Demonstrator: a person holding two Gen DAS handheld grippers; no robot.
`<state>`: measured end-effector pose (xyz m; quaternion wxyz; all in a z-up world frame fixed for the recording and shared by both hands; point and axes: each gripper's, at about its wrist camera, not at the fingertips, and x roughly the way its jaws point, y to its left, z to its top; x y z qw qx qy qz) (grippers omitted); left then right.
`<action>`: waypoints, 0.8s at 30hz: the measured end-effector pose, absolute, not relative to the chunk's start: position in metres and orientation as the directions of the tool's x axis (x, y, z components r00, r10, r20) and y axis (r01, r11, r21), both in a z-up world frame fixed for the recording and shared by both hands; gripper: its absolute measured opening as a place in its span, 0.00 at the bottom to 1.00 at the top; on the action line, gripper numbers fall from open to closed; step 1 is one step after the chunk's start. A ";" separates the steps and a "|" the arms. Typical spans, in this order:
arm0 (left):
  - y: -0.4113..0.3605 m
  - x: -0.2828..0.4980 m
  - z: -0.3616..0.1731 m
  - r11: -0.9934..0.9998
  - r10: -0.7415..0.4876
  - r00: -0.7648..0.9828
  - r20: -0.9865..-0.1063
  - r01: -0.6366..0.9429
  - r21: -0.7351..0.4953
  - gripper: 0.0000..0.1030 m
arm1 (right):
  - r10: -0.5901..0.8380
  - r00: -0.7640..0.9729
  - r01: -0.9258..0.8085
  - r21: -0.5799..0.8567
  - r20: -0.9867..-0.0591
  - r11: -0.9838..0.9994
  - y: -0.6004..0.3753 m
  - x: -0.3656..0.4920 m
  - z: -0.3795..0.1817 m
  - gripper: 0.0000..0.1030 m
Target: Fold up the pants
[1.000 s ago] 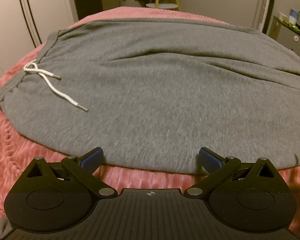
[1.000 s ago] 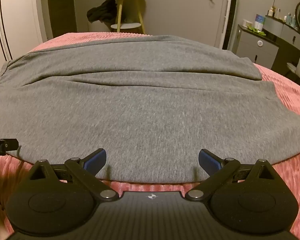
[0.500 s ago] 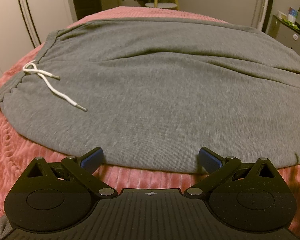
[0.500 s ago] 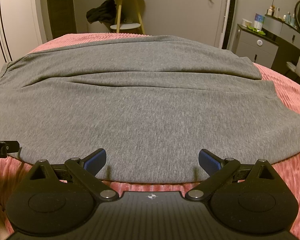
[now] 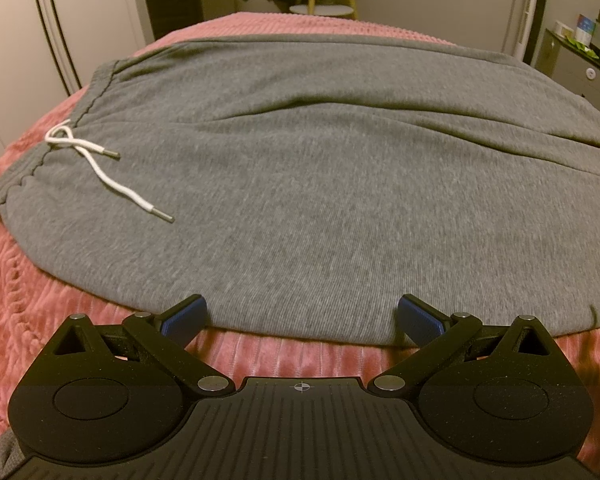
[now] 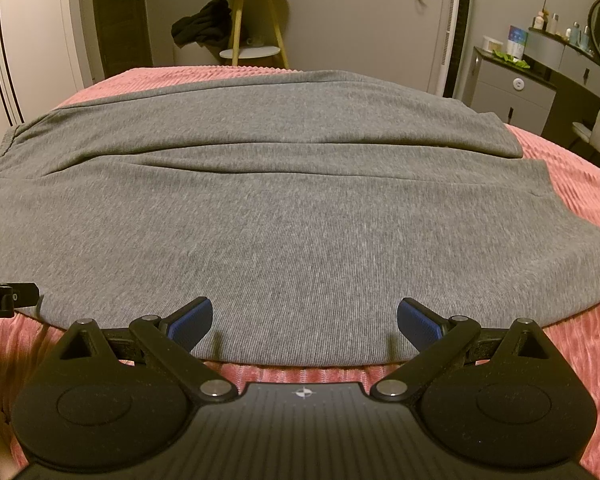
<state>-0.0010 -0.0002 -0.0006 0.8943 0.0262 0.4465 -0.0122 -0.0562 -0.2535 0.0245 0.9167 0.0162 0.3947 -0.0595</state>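
Grey pants (image 5: 320, 184) lie flat on the bed (image 5: 28, 304), drawstring (image 5: 100, 168) at 10 o'clock. Left gripper (image 5: 302, 316) and right gripper (image 6: 305, 320): fingers spread wide, grasping nothing, at the near hem.

Left gripper (image 5: 302, 318) and right gripper (image 6: 305, 320) both sat low centre of frame, jaws spread wide, nothing held.

pants (image 5: 320, 208): heather grey, fine rib | drawstring (image 5: 112, 184): white, metal-grey tips | bedspread (image 5: 32, 300): pink-red, ribbed | gripper pads (image 6: 190, 320): blue, bodies black | stool (image 6: 256, 20): yellow legs
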 end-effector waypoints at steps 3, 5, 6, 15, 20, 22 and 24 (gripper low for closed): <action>0.000 -0.001 -0.001 0.998 0.003 0.601 -0.799 0.045 0.038 1.00 | -0.096 0.682 0.122 -0.017 -0.725 0.992 -0.254 -0.056 0.024 0.96; -0.001 -0.001 -0.001 0.998 0.003 0.601 -0.799 0.046 0.038 1.00 | -0.096 0.682 0.122 -0.016 -0.725 0.992 -0.254 -0.056 0.024 0.96; -0.001 -0.001 -0.001 0.998 0.003 0.600 -0.800 0.046 0.039 1.00 | -0.096 0.681 0.122 -0.017 -0.726 0.992 -0.254 -0.056 0.024 0.96; -0.001 -0.002 -0.002 0.998 0.004 0.600 -0.800 0.046 0.039 1.00 | -0.095 0.680 0.122 -0.016 -0.727 0.992 -0.254 -0.055 0.024 0.96; -0.002 -0.002 -0.002 0.998 0.004 0.600 -0.800 0.046 0.039 1.00 | -0.095 0.677 0.126 -0.012 -0.730 0.992 -0.254 -0.054 0.024 0.96; -0.002 -0.002 -0.002 0.998 0.003 0.600 -0.800 0.047 0.039 1.00 | -0.095 0.676 0.127 -0.011 -0.731 0.992 -0.254 -0.054 0.024 0.96; -0.002 -0.002 -0.002 0.998 0.005 0.600 -0.800 0.046 0.041 1.00 | -0.094 0.676 0.127 -0.011 -0.730 0.992 -0.254 -0.054 0.023 0.96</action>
